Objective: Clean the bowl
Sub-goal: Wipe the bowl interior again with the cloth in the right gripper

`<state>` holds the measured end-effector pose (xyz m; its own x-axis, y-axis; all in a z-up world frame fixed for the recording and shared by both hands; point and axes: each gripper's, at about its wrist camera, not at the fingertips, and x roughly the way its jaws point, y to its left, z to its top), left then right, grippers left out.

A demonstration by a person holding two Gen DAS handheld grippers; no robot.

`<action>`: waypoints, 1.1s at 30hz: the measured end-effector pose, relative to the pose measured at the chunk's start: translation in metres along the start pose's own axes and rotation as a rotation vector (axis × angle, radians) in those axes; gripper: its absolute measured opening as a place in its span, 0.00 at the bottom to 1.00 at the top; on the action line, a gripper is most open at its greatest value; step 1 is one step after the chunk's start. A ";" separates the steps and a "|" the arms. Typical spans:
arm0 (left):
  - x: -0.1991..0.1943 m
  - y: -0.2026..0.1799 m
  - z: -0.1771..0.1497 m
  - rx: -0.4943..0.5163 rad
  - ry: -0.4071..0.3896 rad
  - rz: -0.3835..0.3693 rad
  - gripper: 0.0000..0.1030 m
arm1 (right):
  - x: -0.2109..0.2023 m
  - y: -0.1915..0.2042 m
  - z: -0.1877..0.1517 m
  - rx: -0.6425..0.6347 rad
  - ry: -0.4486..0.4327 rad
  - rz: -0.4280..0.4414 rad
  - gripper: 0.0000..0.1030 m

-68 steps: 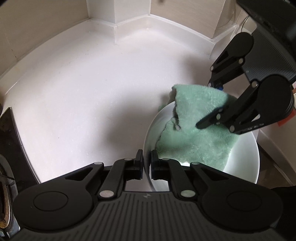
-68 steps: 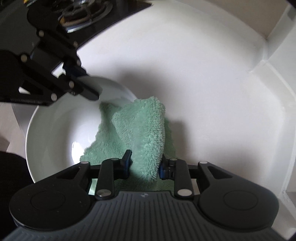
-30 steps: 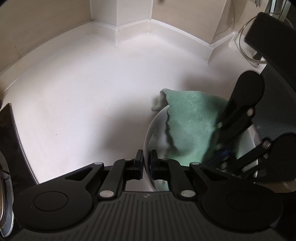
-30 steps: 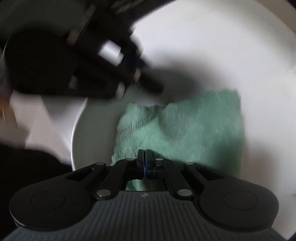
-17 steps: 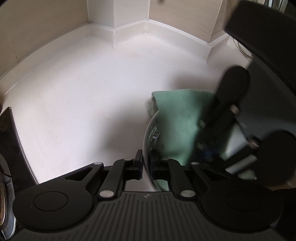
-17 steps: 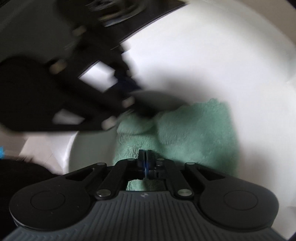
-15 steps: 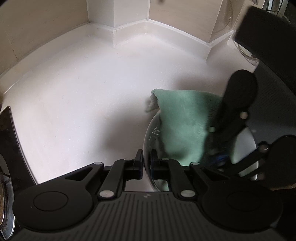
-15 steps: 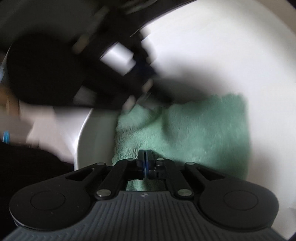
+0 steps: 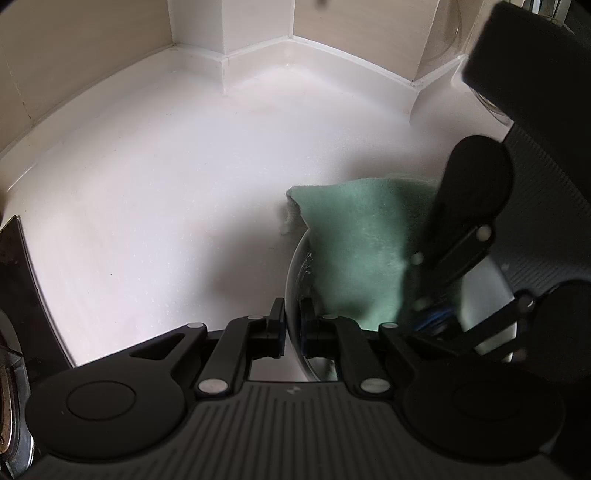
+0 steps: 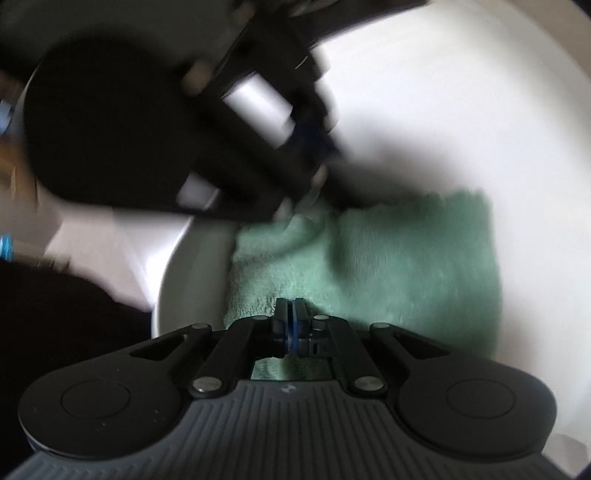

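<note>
Your left gripper point(image 9: 292, 325) has its jaws drawn in narrow on the near rim of the white bowl point(image 9: 295, 266), one finger outside the wall and one inside, so the rim sits clamped between them. The bowl rests on the white countertop point(image 9: 166, 192), low and to the right in your left wrist view, with the tiled wall corner point(image 9: 258, 33) well behind it. A green cloth point(image 9: 354, 251) lies in the bowl and drapes over its far rim onto the counter, one corner sticking out past the edge. Your right gripper point(image 10: 292, 325) has its jaws pressed together, and the cloth point(image 10: 406, 266) spreads directly under and ahead of them; a fold of it seems pinched at the tips, though the fingers hide the contact itself. In the right wrist view the bowl point(image 10: 184, 266) shows as a pale curve to the left of the cloth, and your left gripper point(image 10: 317, 177) appears above it as a dark smear, too blurred to read in detail. A dark stovetop edge point(image 9: 22, 288) lies at the far left of the counter.
</note>
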<state>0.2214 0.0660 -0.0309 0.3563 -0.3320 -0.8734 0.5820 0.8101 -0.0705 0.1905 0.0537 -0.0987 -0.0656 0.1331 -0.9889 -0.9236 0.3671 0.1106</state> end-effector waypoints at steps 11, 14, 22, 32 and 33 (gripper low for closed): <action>-0.001 0.001 -0.001 0.011 0.005 0.003 0.05 | 0.009 0.002 0.021 0.094 -0.133 -0.023 0.03; -0.001 0.001 0.000 0.012 0.004 0.000 0.05 | 0.010 0.001 0.016 0.084 -0.063 -0.027 0.02; -0.002 0.004 -0.001 0.019 0.003 -0.005 0.05 | -0.060 -0.017 0.000 0.162 -0.373 -0.166 0.17; -0.004 0.008 -0.002 0.034 0.006 -0.004 0.05 | -0.012 -0.065 0.023 0.143 -0.197 -0.141 0.21; -0.004 0.009 -0.002 0.038 0.007 -0.004 0.05 | -0.010 -0.062 0.027 0.131 -0.183 -0.136 0.21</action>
<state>0.2234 0.0753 -0.0290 0.3491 -0.3315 -0.8765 0.6106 0.7900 -0.0556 0.2592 0.0548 -0.0929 0.1361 0.2346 -0.9625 -0.8618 0.5072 0.0018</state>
